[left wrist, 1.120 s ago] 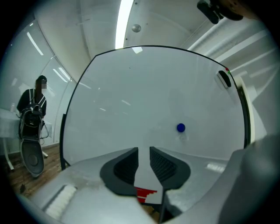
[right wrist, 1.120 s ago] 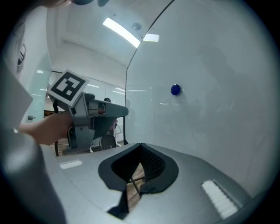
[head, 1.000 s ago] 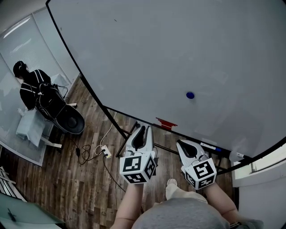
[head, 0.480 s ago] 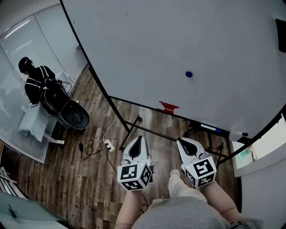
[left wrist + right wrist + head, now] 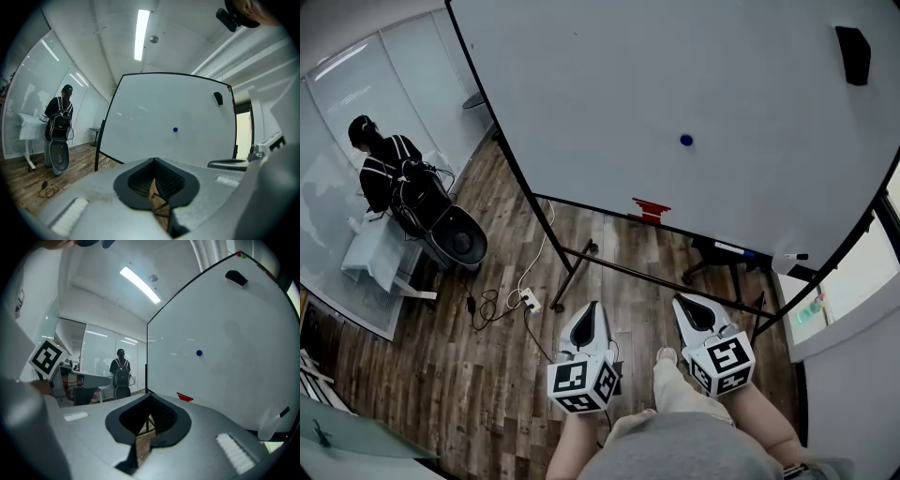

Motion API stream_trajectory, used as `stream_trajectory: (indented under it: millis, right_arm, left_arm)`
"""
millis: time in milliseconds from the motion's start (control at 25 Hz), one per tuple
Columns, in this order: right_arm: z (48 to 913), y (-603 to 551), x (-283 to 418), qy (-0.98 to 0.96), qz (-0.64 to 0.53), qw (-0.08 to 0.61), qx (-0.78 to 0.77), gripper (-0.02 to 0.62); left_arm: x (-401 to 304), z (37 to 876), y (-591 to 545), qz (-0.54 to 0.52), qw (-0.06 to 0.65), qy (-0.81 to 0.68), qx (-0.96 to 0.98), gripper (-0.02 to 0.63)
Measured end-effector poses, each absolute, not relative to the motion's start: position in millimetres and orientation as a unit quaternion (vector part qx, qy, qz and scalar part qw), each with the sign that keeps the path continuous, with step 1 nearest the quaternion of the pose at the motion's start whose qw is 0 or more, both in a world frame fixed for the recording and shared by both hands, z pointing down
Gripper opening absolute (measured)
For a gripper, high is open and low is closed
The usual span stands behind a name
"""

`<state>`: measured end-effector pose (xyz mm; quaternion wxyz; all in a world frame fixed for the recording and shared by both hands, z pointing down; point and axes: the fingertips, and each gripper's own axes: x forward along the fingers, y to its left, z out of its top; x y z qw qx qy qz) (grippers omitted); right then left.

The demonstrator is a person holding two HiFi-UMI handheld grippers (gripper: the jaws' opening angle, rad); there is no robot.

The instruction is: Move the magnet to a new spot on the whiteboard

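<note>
A small blue magnet (image 5: 686,140) sticks to the big whiteboard (image 5: 609,84), right of its middle. Both grippers hang low over the wooden floor, well short of the board. My left gripper (image 5: 591,308) is shut with nothing between its jaws. My right gripper (image 5: 683,303) is also shut and empty. In the left gripper view the magnet (image 5: 175,130) shows far ahead, above the closed left gripper (image 5: 154,161). In the right gripper view the magnet (image 5: 199,353) is up and to the right of the right gripper (image 5: 150,397).
A black eraser (image 5: 853,54) sits at the board's top right and a red mark (image 5: 651,208) near its lower edge. Markers (image 5: 739,250) lie on the tray. The board's stand legs (image 5: 579,255), a power strip with cables (image 5: 523,302) and a person with a backpack (image 5: 382,159) are at left.
The left gripper's jaws have closed. Both grippers and the head have drawn back from the whiteboard, which now looks farther away; the magnet has stayed in its place on the board.
</note>
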<state>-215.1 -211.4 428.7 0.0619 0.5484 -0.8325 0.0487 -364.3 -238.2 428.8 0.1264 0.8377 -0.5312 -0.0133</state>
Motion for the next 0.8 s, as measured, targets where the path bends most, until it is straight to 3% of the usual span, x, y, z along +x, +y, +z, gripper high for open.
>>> stream_trajectory:
  millis: [800]
  right_arm:
    - [433, -165, -218, -0.847, 0.056, 0.05, 0.526, -0.002]
  left_arm:
    - [-371, 451, -175, 0.0, 0.132, -0.546, 0.827, 0.004]
